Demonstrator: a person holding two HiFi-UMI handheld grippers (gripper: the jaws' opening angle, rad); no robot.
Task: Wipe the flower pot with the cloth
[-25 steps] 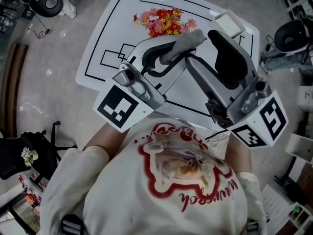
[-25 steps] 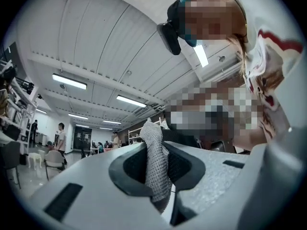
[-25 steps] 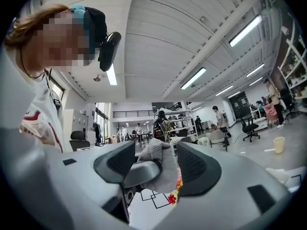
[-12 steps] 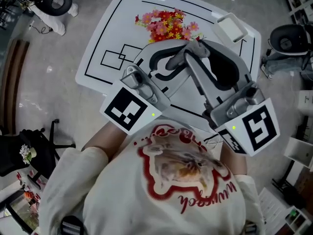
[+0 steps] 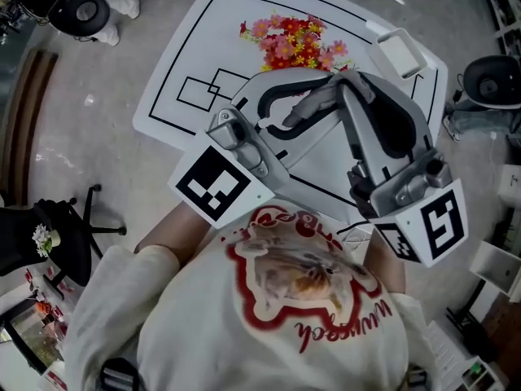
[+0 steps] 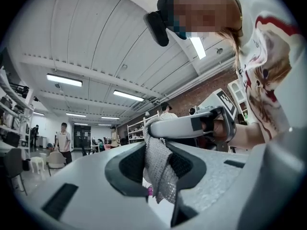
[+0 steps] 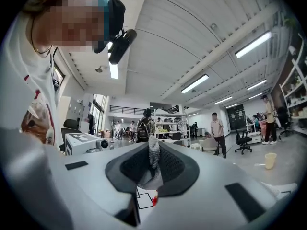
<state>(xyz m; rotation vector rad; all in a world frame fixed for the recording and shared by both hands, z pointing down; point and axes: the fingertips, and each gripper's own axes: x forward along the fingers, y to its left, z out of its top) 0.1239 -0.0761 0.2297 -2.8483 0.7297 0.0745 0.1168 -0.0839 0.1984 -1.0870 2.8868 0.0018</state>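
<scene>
Cloth held by left tongs, right tongs closing on it, near flower pot.

Items were: one bench; one flower pot near its far edge; one white box at its far right corner; one cloth.

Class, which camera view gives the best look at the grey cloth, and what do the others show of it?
The left gripper view: the cloth hangs large and close, its weave plain. The right gripper view shows only a narrow strip; the head view, a small grey band.
</scene>
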